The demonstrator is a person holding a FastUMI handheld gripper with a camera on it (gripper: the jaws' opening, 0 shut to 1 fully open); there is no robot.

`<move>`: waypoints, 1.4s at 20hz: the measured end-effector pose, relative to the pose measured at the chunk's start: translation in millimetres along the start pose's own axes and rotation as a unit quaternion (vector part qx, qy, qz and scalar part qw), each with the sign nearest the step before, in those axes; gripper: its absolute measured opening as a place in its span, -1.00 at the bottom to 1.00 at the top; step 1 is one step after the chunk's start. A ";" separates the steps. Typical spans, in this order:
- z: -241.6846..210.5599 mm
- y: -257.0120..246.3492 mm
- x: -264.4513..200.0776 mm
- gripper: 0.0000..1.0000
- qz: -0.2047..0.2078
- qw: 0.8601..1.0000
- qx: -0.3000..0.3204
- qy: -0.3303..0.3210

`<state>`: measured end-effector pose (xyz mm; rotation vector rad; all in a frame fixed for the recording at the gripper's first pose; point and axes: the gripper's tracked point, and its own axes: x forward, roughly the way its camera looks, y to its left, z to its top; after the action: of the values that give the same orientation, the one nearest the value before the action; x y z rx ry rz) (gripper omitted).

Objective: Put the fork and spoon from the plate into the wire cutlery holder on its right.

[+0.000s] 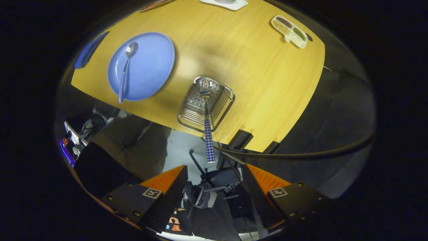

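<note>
A blue plate (147, 67) lies on the wooden table (260, 77), with a spoon (125, 68) on it; the spoon's blue checked handle pokes over the plate's near rim. To the plate's right stands the wire cutlery holder (205, 103). A fork (207, 127) leans in it, tines down inside, its checked handle sticking out toward me. My gripper (214, 177) hangs above and short of the holder, fingers wide apart with nothing between them. The orange-faced fingertips (167, 179) flank the fork handle's end from below without touching it.
A white divided dish (290, 30) with small fillings sits at the table's far right. A white tray edge (225, 4) and a blue object (88, 50) lie at the table's far and left borders. A black cable (301, 154) runs past the near table edge.
</note>
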<state>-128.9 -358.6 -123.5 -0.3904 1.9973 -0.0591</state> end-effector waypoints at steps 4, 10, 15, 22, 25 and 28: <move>-14.4 56.8 -7.6 0.94 0.037 0.994 0.061 -0.087; -33.5 118.4 -5.2 0.95 0.080 0.978 0.120 -0.149; -34.8 144.2 -5.5 0.95 0.082 0.970 0.149 -0.175; 21.1 189.5 -12.2 0.95 0.105 0.950 0.137 -0.259; 48.7 204.1 -12.2 0.95 0.106 0.945 0.118 -0.287; 76.6 217.0 -10.6 0.95 0.103 0.941 0.103 -0.304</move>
<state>-110.4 -140.2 -194.8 -0.0448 1.3903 -0.0120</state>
